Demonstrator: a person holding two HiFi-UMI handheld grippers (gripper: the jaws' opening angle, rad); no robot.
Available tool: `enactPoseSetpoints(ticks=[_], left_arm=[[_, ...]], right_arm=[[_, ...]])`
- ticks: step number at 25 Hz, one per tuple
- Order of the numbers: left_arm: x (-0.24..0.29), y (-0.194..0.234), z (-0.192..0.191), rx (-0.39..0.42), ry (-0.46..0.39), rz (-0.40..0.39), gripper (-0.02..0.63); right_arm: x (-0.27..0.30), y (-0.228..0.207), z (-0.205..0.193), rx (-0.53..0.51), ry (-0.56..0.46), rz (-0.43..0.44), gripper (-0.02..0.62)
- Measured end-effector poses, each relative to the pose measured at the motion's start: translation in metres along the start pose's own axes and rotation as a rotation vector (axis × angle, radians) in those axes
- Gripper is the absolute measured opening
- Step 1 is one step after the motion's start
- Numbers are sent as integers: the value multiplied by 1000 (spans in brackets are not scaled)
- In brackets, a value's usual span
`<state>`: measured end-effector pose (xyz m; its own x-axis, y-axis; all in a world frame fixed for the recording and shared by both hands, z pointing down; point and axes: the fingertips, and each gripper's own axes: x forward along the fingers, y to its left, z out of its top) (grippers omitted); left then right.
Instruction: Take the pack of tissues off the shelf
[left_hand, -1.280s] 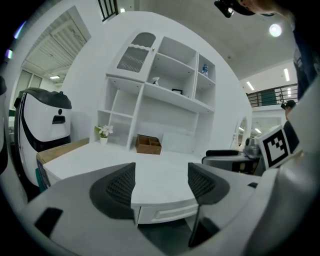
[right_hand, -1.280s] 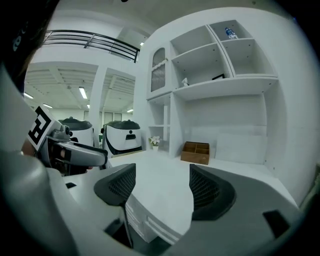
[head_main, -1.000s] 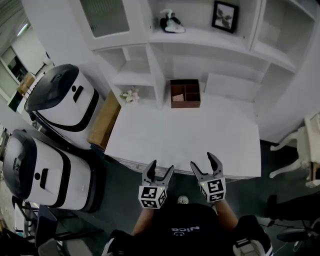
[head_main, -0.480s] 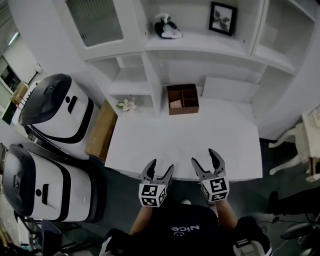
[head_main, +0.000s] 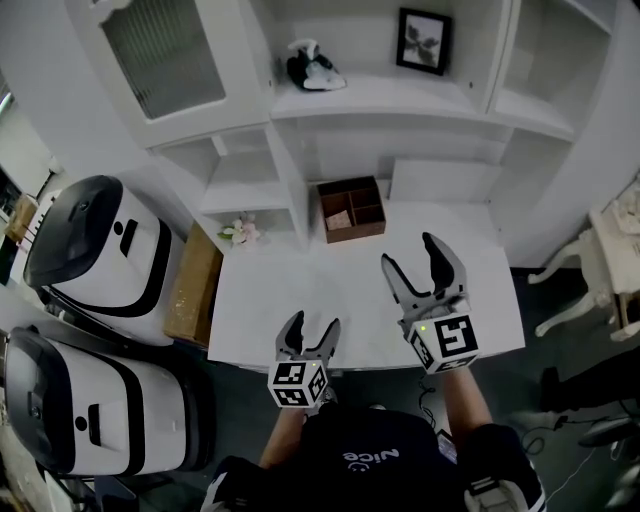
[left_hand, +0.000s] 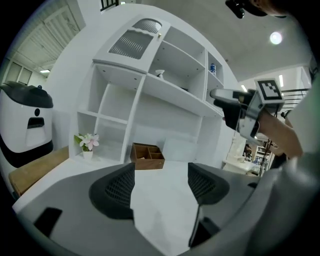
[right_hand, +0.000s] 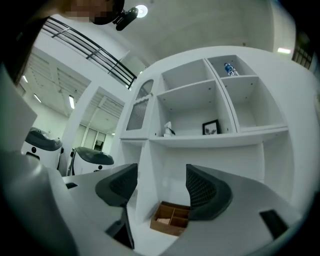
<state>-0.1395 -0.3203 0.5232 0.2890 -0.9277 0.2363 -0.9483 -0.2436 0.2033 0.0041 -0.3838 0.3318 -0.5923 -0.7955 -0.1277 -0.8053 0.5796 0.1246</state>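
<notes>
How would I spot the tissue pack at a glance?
Find the white shelf unit behind the table. On its wide shelf above the wooden box, the tissue pack sits left of a framed picture. It alone is a black-and-white lump with a white tuft on top.

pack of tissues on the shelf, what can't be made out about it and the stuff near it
- pack of tissues: too small in the head view to read any print; in the left gripper view the shelf edge hides its base.
- wooden box: pale contents too small to name.
- ribbed glass door: hides the cabinet's inside.
</notes>
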Motion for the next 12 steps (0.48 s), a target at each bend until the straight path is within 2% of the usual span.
enactPoseSetpoints(ticks=[5, 9, 12], left_arm=[[11, 9, 5, 30, 41, -8, 328], [15, 20, 11, -6, 36, -19, 328], [15, 30, 13, -2, 38, -13, 327]], right_arm=[[49, 1, 56, -52, -50, 28, 298], [88, 13, 96, -125, -72, 104, 285], [115, 11, 122, -159, -96, 101, 284]])
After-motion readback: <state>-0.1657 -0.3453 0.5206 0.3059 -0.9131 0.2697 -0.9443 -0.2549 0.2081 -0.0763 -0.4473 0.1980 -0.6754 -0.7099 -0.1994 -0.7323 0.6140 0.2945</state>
